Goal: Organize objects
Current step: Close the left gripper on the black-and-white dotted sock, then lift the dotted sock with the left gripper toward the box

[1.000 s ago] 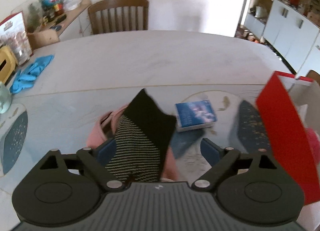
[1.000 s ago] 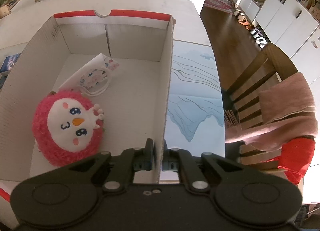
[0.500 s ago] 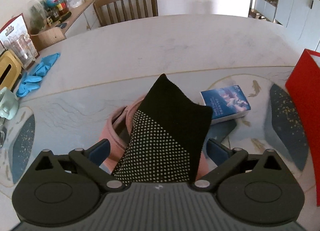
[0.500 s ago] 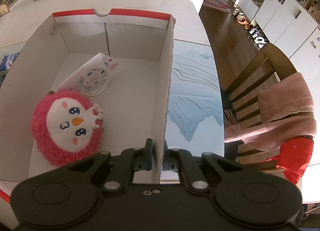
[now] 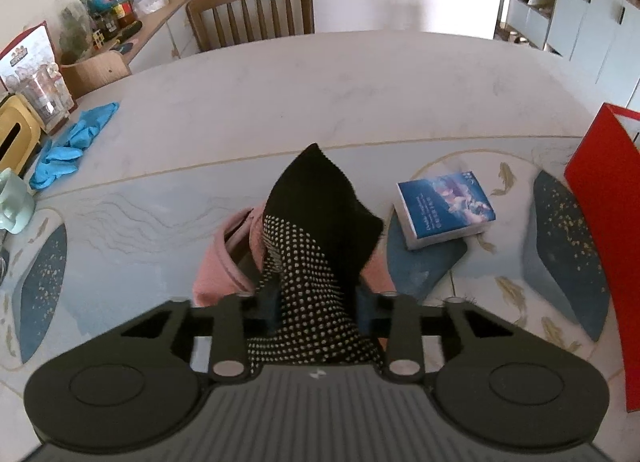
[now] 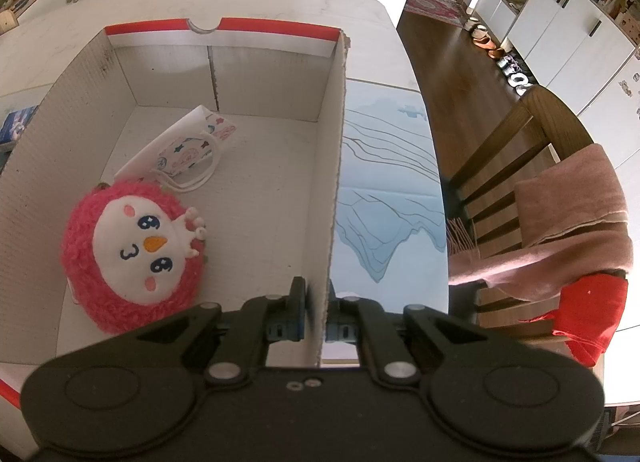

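Two items already lie in my box (image 6: 332,166): a fuzzy pink plush (image 6: 132,254) and a printed face mask (image 6: 188,150). My right gripper (image 6: 316,318) is clamped on the box's corrugated right wall. My left gripper (image 5: 316,302) is closed on a knit black dotted sock (image 5: 320,262), over pink fabric (image 5: 220,262) on the worktop (image 5: 320,102). Beyond, a glossy blue pack (image 5: 444,210) remains, I judge.

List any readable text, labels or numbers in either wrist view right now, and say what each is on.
"3": stitched on the pink plush toy in the cardboard box.
Blue booklet on the table: white print, too blurred to read.
Patterned pouch in the box: round marks, unreadable.
Red-edged sign by the left counter: lettering too small.
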`<state>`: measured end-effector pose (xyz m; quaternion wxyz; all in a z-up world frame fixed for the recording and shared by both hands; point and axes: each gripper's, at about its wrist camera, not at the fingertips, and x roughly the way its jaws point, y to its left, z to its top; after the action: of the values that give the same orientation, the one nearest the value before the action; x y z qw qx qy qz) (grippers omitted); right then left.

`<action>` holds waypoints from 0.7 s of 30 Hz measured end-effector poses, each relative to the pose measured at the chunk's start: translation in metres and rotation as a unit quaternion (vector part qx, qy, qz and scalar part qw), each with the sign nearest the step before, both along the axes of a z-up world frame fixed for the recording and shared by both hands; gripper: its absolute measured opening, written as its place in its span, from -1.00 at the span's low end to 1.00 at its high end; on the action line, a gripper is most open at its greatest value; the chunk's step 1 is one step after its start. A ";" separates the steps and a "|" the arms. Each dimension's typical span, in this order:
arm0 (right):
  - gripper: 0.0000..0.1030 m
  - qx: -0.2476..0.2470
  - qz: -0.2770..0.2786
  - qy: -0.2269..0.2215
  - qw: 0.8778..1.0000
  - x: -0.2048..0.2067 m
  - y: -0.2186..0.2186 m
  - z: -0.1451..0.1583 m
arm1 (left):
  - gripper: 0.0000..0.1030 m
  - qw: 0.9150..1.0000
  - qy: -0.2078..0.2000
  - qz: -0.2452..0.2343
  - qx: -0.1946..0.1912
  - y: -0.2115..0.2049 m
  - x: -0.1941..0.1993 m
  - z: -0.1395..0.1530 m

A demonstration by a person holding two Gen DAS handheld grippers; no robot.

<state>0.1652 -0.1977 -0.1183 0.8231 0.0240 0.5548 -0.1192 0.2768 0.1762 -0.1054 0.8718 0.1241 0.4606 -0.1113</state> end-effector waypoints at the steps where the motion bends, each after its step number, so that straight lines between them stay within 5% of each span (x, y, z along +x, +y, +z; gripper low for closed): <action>1: -0.90 0.000 0.000 0.000 1.000 0.000 0.000 0.000 | -0.57 1.000 -0.001 0.001 -0.005 0.001 -0.001 0.001; 10: -0.90 0.000 0.001 0.000 1.000 0.000 0.000 0.000 | -0.76 1.000 -0.011 0.004 -0.027 0.007 -0.015 0.031; 21: -0.90 0.001 0.002 -0.003 1.000 0.000 0.001 -0.001 | -0.79 0.997 -0.004 -0.053 -0.058 -0.017 -0.034 0.067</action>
<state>0.1649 -0.1970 -0.1189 0.8250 0.0242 0.5524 -0.1166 0.2424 0.1590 -0.0387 0.8721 0.0977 0.4429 -0.1836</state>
